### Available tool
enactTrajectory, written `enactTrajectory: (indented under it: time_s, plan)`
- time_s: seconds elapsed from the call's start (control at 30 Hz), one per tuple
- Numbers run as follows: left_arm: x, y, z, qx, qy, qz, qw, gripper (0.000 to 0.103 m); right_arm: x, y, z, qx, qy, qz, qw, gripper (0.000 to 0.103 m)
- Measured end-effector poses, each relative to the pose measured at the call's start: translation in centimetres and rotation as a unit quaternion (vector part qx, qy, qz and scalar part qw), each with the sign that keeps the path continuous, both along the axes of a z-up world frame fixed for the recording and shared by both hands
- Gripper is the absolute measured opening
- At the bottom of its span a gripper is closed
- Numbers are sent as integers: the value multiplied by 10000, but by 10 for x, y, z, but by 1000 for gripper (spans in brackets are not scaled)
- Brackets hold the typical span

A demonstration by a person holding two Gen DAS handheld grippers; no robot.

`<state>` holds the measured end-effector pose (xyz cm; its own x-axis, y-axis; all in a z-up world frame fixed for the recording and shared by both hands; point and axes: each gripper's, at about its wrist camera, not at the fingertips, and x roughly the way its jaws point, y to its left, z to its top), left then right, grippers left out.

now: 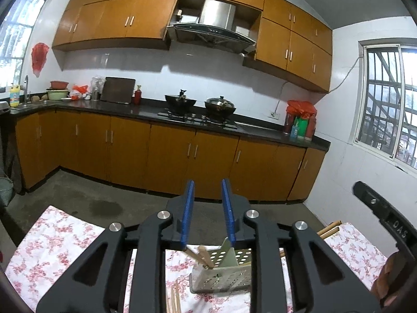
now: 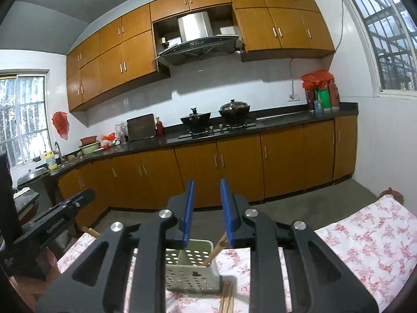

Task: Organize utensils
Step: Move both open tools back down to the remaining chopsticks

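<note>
A pale perforated utensil holder (image 1: 224,274) (image 2: 192,274) stands on the floral-cloth table (image 1: 65,240) (image 2: 365,234), right below both grippers. Wooden chopsticks (image 1: 202,255) (image 2: 216,250) lean inside it. More chopsticks (image 1: 174,300) (image 2: 226,300) lie loose on the cloth in front of it. My left gripper (image 1: 208,182) hangs above the holder, its blue fingers (image 1: 189,208) slightly apart with nothing between them. My right gripper (image 2: 207,181) is the same: open a little, and empty. The near parts of the holder are hidden by the gripper frames.
The right gripper's black body (image 1: 385,216) shows at the right edge of the left wrist view. Wooden rods (image 1: 328,228) poke out at the table's far edge. Beyond the bare concrete floor (image 1: 104,198) runs a kitchen counter (image 2: 234,133) with two woks.
</note>
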<state>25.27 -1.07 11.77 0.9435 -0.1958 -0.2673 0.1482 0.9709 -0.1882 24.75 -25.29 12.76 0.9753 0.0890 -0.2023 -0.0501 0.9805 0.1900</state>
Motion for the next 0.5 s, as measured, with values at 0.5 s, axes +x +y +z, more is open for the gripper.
enactTrajectory:
  time_s: [0.5]
  plan:
    - [-62,65,-66,514,917,756,9916,36,-46,-41,-132,159,2087,-331,9773,29]
